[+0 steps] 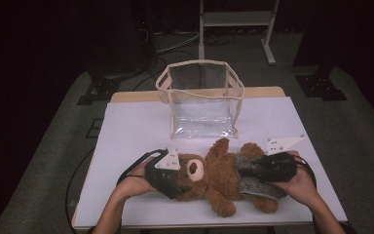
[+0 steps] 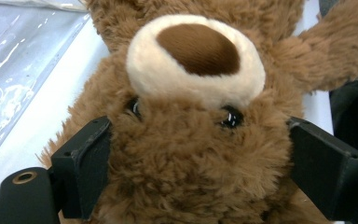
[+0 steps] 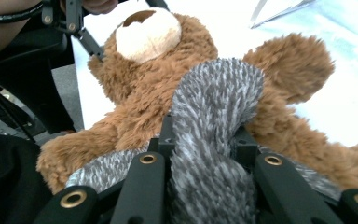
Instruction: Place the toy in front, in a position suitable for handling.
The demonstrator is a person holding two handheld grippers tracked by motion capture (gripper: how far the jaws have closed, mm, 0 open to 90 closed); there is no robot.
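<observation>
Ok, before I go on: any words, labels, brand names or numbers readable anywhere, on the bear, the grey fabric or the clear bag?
None: no text can be read in any view.
teddy bear: plain fur, no tag visible.
grey fabric: no label visible.
clear bag: no print visible.

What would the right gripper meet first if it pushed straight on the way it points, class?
The right gripper, shut on the grey fabric, points along the teddy bear toward its head. It would probably press into the bear's brown chest first, though depth is hard to judge.
</observation>
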